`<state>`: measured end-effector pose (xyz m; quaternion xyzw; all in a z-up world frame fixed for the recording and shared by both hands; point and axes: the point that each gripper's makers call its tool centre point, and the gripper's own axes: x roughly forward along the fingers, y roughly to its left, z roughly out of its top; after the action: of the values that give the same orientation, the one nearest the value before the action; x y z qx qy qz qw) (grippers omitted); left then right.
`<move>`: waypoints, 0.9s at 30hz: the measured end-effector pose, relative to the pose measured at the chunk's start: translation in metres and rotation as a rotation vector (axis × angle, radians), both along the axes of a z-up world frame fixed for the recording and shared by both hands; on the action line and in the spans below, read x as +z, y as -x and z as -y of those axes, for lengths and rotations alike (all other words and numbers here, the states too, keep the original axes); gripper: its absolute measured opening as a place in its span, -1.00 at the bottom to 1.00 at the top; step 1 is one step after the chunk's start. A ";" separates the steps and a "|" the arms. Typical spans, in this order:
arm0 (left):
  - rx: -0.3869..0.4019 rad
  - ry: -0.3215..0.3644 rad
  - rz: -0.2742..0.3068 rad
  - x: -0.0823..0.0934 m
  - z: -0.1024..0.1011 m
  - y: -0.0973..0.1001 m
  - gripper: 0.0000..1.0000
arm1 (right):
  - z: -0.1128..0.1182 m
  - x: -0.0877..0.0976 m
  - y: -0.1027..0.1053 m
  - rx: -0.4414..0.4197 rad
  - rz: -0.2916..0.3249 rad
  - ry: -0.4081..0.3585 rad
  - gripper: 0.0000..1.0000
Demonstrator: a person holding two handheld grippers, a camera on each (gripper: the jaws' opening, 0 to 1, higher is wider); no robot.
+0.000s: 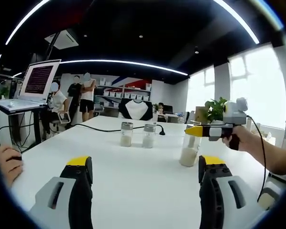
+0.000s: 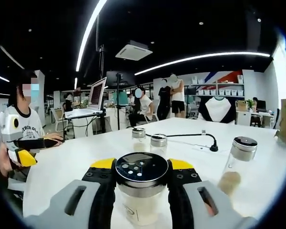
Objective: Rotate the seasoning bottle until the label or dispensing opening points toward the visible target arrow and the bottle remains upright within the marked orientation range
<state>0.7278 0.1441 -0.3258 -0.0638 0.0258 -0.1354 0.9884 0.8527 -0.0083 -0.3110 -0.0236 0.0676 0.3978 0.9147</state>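
A white surface (image 1: 133,162) carries four lidded seasoning bottles, with a black cable (image 2: 190,135) trailing across its far side and a laptop (image 1: 31,86) on a stand beyond its edge. The right tool (image 2: 142,186) grips one bottle (image 2: 141,191) between its yellow-tipped jaws, upright, its perforated dark lid facing the camera; a second bottle (image 2: 236,164) stands just to its right and two more (image 2: 150,140) stand together farther back. The left tool (image 1: 145,174) hangs over bare surface, jaws spread wide and holding nothing.
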 end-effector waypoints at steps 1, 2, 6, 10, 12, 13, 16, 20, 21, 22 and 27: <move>0.000 0.000 0.000 0.000 0.000 0.000 0.94 | 0.000 0.000 0.000 -0.005 0.000 0.000 -0.19; -0.001 0.000 0.000 0.000 0.001 0.000 0.94 | 0.000 0.000 0.000 -0.010 0.003 -0.001 -0.19; -0.002 -0.001 -0.002 0.000 0.002 0.001 0.94 | 0.001 0.000 -0.001 -0.023 0.004 0.001 -0.19; -0.001 -0.001 -0.004 0.000 0.002 0.001 0.94 | 0.003 0.000 -0.002 -0.050 0.004 -0.002 -0.19; -0.001 0.001 -0.004 0.000 0.002 0.001 0.94 | 0.004 0.000 -0.003 -0.075 0.008 -0.006 -0.19; -0.001 0.001 -0.003 0.000 0.002 0.001 0.94 | 0.004 0.000 -0.003 -0.083 0.011 -0.008 -0.19; 0.001 0.001 -0.002 0.000 0.001 0.001 0.94 | 0.004 0.000 -0.003 -0.080 0.014 -0.008 -0.19; 0.004 0.000 -0.001 0.001 0.000 0.002 0.94 | 0.004 0.000 -0.003 -0.083 0.015 -0.006 -0.19; 0.004 0.000 -0.002 0.001 0.001 0.002 0.94 | 0.004 0.000 -0.003 -0.083 0.015 -0.007 -0.19; 0.003 0.001 -0.002 0.001 0.001 0.002 0.94 | 0.004 0.000 -0.003 -0.084 0.015 -0.008 -0.19; 0.002 -0.001 -0.001 0.001 0.001 0.002 0.94 | 0.005 0.001 -0.003 -0.097 0.023 -0.017 -0.19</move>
<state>0.7260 0.1433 -0.3253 -0.0636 0.0261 -0.1345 0.9885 0.8554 -0.0130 -0.3104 -0.0172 0.0550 0.3532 0.9338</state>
